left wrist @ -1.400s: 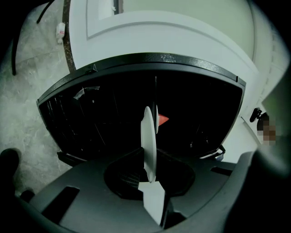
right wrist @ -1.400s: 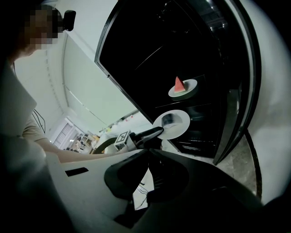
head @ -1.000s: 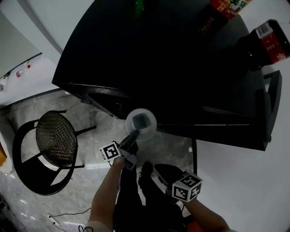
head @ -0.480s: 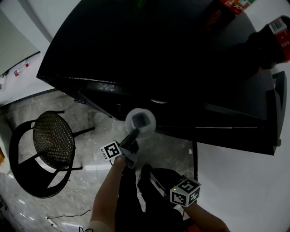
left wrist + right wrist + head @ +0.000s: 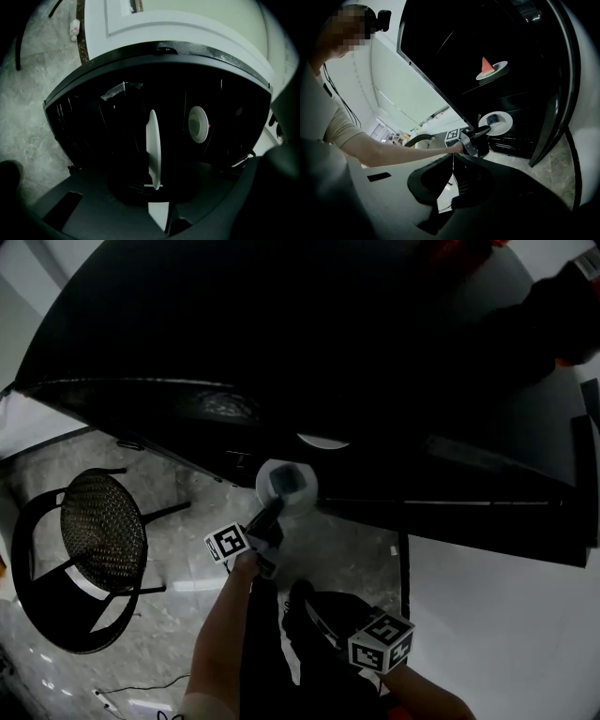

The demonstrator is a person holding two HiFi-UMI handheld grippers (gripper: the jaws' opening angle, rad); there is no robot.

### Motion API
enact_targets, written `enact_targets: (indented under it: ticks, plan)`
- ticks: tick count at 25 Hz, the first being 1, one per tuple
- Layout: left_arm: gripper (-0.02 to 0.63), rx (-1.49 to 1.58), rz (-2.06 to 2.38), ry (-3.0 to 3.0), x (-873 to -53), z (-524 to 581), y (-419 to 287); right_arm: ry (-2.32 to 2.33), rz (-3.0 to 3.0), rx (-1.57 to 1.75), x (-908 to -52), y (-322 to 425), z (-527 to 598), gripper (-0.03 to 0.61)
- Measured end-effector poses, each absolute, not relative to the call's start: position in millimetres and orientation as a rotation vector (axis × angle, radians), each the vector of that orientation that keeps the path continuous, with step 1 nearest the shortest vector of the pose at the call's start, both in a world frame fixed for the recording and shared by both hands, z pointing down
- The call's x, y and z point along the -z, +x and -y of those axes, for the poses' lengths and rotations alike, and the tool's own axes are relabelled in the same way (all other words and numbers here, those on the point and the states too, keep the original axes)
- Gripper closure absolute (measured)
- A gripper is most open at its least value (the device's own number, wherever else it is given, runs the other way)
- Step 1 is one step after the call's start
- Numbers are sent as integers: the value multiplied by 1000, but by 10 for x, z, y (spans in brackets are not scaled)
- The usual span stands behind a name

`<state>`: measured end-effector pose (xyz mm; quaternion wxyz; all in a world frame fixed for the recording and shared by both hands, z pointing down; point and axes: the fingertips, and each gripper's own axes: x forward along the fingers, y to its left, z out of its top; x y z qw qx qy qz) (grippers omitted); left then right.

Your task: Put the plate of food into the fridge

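Observation:
In the head view my left gripper (image 5: 277, 509) is shut on the rim of a white plate (image 5: 287, 484) carrying a dark piece of food, held level just before the open black fridge (image 5: 281, 352). The left gripper view shows that plate (image 5: 153, 147) edge-on between my left gripper (image 5: 154, 185) jaws, facing the dark interior. A second plate (image 5: 198, 123) sits inside; in the right gripper view it (image 5: 491, 70) bears a red wedge on a shelf above the held plate (image 5: 496, 123). My right gripper (image 5: 302, 592) hangs low, shut and empty, its tips (image 5: 453, 157) aimed at the left gripper (image 5: 482, 132).
A black chair with a mesh seat (image 5: 98, 531) stands on the marble floor to the left. The open fridge door (image 5: 497, 526) juts out at the right. Dark bottles (image 5: 562, 306) stand on the fridge top. A cable (image 5: 141, 685) lies on the floor.
The left gripper and plate have sunk lower in front of the fridge opening, and the plate inside has come into sight under the fridge top. The right gripper has kept still.

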<state>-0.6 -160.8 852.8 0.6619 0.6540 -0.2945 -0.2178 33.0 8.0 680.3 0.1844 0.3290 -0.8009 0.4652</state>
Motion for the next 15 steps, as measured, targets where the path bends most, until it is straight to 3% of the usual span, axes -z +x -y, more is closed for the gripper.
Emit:
enact_targets:
  ticks: [15]
  plan:
    - [578,543,720,1427,-8761,1851,-41,919,2269,-1318,-6845,307,3,555]
